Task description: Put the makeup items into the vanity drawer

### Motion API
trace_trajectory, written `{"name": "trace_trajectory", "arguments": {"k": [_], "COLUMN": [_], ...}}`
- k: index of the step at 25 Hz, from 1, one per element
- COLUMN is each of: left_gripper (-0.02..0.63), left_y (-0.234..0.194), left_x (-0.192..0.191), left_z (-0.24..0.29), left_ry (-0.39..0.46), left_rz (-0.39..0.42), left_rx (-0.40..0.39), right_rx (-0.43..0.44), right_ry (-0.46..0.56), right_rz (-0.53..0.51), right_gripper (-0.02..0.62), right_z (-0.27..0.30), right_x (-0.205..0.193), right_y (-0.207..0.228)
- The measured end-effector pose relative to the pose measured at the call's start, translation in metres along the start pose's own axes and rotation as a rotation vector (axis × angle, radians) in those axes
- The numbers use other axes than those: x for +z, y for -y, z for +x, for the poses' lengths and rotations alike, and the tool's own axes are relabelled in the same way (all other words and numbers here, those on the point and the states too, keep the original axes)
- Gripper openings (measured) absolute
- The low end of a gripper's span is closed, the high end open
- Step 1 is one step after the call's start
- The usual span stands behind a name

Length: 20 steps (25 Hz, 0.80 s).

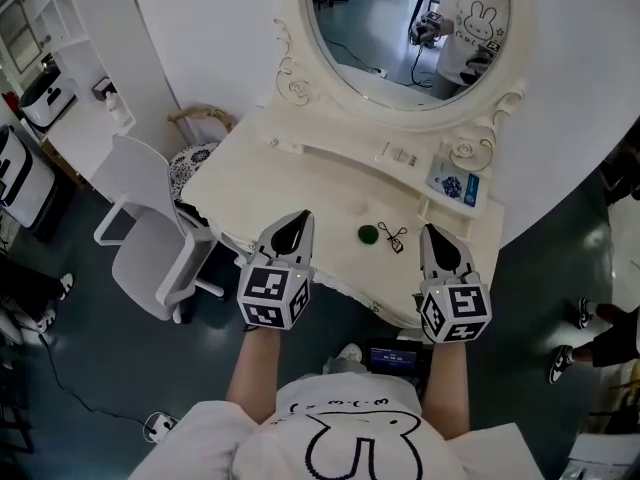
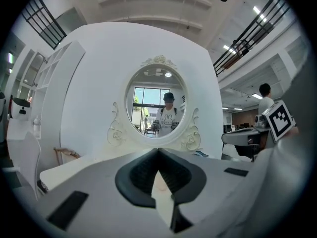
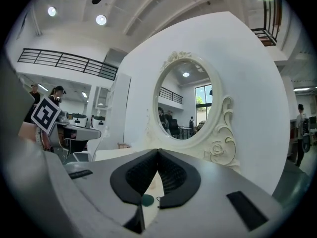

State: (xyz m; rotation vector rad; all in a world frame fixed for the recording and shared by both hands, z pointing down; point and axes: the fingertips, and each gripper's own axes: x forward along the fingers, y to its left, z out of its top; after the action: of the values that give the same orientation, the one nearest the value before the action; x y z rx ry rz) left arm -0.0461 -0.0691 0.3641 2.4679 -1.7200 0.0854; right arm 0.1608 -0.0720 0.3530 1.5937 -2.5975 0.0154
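Head view: two tongs, one green round item [image 1: 368, 234], one small black wire-like item [image 1: 392, 236], one blue-patterned box [image 1: 455, 183], one white tube [image 1: 400, 155], all lying on one white vanity surface [image 1: 260, 183]. Left tongs [image 1: 298, 223] closed tip to tip, nothing between, hovering over near edge of surface. Right tongs [image 1: 432, 233] likewise pinched together, empty, also over near edge. Green item and black item just beside each other, between the two tongs and slightly ahead, nearer right tongs, touched by neither. Box and tube farther ahead of right tongs, below oval mirror [image 1: 400, 28]. Left forearm [image 1: 255, 368] and right forearm [image 1: 450, 378] stretched forward, roughly parallel, tongs aimed at mirror. One white chair [image 1: 150, 238] left of left tongs.
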Motion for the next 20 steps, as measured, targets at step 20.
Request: {"name": "trace_trajectory", "arguments": {"k": [20], "left_gripper": [0.009], "left_y": [-0.039], "left_x": [-0.043], "left_z": [0.075], "left_ry": [-0.102], "left_rz": [-0.043], "left_rx": [0.006], "right_rx": [0.029], "right_ry": [-0.175], "right_rz": [0.04], "right_gripper": [0.021], "right_z": [0.069], "right_x": [-0.055], "right_y": [0.032]}}
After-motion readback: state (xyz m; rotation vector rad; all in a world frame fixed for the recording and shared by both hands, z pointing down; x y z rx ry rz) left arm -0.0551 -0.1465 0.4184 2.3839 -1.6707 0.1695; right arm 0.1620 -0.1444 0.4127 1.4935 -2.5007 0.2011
